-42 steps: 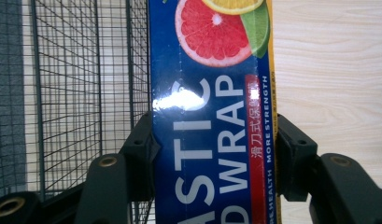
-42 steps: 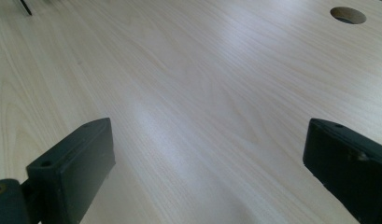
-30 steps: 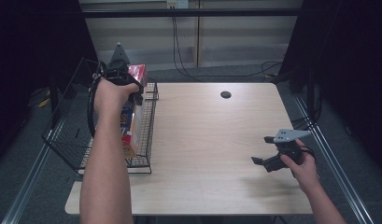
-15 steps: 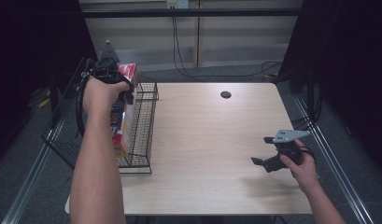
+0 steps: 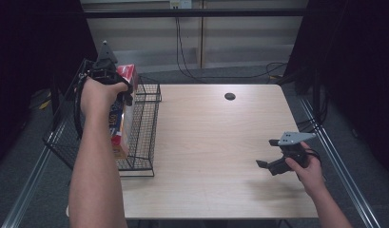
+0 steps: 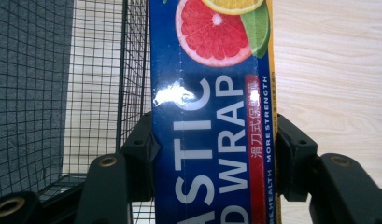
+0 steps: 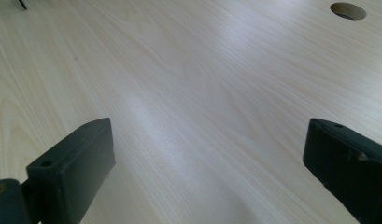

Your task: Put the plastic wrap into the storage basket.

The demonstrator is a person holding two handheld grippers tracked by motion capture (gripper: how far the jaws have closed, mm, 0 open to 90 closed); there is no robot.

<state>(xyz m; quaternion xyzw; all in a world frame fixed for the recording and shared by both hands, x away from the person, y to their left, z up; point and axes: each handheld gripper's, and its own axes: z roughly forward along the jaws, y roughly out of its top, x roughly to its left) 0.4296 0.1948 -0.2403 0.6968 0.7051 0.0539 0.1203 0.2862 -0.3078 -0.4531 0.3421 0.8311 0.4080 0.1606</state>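
**Over the wire basket: wrap box gripped, not yet set down**

Above the wire basket (image 5: 144,128), at the table's left edge, your left gripper (image 5: 105,71) is clamped on a long blue plastic wrap box (image 6: 212,116). Its two black jaws press the box's narrow sides, one each side, w/ the printed face toward the gripper's camera. That face shows citrus slices & big white lettering. From the high view the box (image 5: 121,114) stands roughly upright, lower end down inside the basket, top end up by your hand. Can't tell whether the bottom touches the basket floor; your forearm hides it.

Right of the basket, well apart from it, your right gripper (image 5: 273,165) sits low over the bare wooden table (image 5: 211,142). Jaws apart, nothing between them; just wood grain below. A round cable hole (image 5: 229,96) lies at the table's far side, also right of the basket.

Progress, as a judgement: grip is secure & the box is at the basket, so the carrying part looks done. The frame alone doesn't settle whether it's going in or coming out. If going in, what's left: lower it, let it rest against the mesh, open the jaws, pull the left hand clear. Right hand has no job at present.
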